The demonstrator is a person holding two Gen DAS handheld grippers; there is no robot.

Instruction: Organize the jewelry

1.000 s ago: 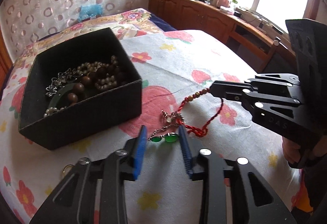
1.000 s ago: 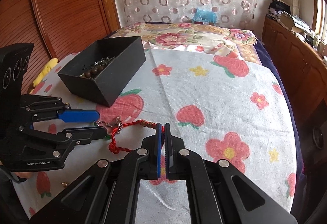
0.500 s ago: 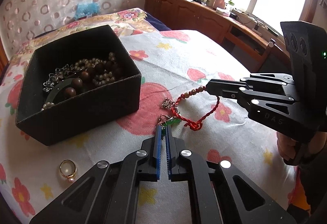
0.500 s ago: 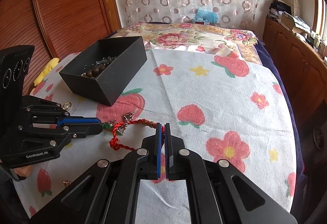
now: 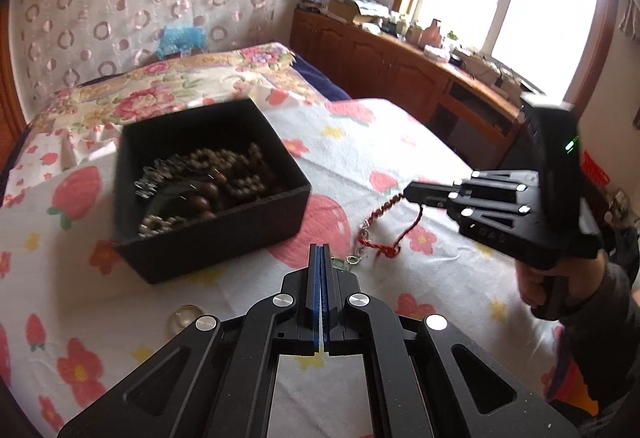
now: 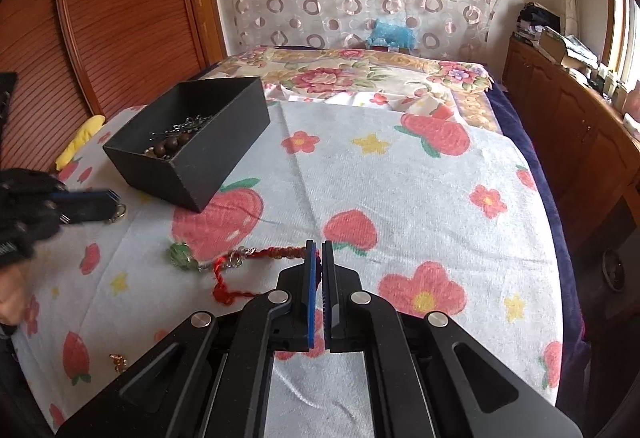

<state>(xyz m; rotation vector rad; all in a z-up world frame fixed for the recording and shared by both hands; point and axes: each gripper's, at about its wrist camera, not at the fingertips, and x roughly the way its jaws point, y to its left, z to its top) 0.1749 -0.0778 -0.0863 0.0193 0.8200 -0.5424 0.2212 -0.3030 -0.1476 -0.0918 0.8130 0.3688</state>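
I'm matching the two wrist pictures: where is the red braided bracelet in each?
Left wrist view: the red braided bracelet is right of centre, running from the right gripper down to the bedspread.
Right wrist view: the bracelet is low centre, leading left from that gripper.
Shared landmark: the black box.

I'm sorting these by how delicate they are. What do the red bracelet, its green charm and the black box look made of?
Red bracelet: twisted cord, matte, with a knotted loose tail. Green charm: translucent and glossy, probably glass or stone, on a small silvery chain. Black box: stiff matte card by its thin, square walls.
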